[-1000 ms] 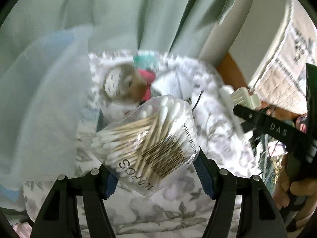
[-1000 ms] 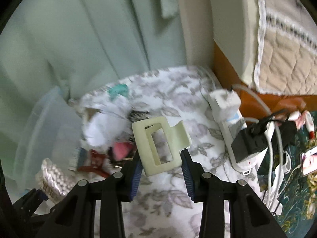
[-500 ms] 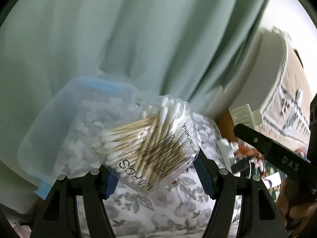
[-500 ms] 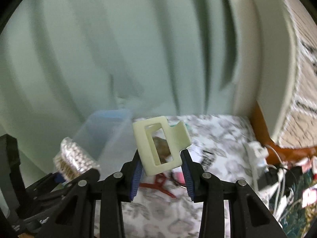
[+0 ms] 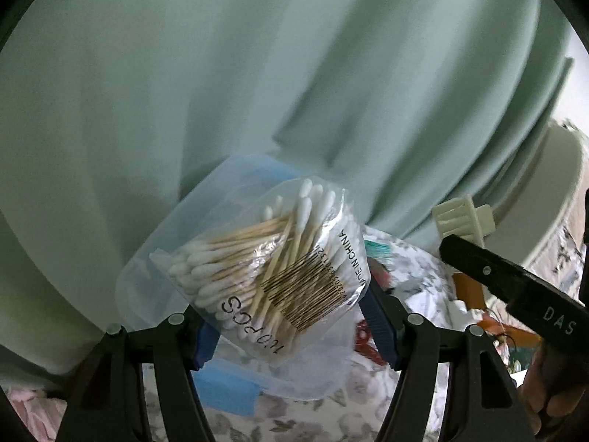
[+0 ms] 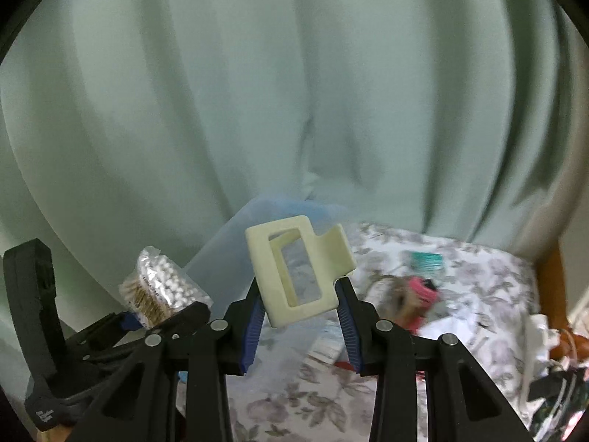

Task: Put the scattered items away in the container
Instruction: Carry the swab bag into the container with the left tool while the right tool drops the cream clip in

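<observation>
My left gripper is shut on a clear bag of cotton swabs, held up in front of a translucent plastic container with a blue latch. My right gripper is shut on a cream hair claw clip, lifted beside the same container. In the right wrist view the left gripper and its swab bag sit low on the left. In the left wrist view the clip shows at the right. A pink item and a teal item lie on the floral cloth.
A pale green curtain hangs close behind the container. The floral tablecloth ends at a wooden edge on the right, with a white power strip and cables beyond. A hand grips the right tool.
Both grippers have risen and swung left from the scattered items toward the container, rolling as they went. The curtain now fills most of both views. Both grips are unchanged.
</observation>
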The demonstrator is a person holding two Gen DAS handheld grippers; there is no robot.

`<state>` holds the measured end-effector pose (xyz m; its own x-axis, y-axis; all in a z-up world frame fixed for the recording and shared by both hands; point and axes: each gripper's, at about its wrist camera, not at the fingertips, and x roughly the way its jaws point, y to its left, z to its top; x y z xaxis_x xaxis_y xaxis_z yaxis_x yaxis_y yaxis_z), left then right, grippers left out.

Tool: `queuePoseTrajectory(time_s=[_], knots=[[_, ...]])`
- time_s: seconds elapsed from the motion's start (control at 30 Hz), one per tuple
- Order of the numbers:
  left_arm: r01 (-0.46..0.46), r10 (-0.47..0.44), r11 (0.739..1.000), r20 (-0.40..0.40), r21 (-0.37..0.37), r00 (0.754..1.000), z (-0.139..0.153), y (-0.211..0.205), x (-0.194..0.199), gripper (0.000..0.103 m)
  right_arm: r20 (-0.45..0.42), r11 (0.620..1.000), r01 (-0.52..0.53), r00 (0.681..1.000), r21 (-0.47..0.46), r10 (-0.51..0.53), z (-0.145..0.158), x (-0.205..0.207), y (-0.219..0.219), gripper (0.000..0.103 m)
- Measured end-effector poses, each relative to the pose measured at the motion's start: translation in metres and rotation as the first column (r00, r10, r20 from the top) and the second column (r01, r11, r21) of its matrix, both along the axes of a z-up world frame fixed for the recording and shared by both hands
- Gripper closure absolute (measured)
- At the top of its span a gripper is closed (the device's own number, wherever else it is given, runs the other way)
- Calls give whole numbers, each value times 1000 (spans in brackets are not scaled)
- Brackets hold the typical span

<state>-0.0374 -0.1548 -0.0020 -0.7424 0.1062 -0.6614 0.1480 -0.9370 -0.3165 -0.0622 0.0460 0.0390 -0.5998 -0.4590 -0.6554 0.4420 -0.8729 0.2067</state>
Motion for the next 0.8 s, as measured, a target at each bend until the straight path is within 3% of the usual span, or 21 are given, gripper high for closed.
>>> queuePoseTrajectory(time_s=[0.17,0.63,0.8], knots=[[-29,29,1000,33,4,999,-9,-15,-7,33,56,998,-47,997,38,45,-21,-14,-28,62],[-49,46,998,102,26,994,-29,-22,-27,33,89,985,-104,992,135,92,-42,-38,-58,60],[-47,42,998,123,41,992,-36,-19,-32,32,92,986,-101,992,132,89,-44,-44,-56,43]])
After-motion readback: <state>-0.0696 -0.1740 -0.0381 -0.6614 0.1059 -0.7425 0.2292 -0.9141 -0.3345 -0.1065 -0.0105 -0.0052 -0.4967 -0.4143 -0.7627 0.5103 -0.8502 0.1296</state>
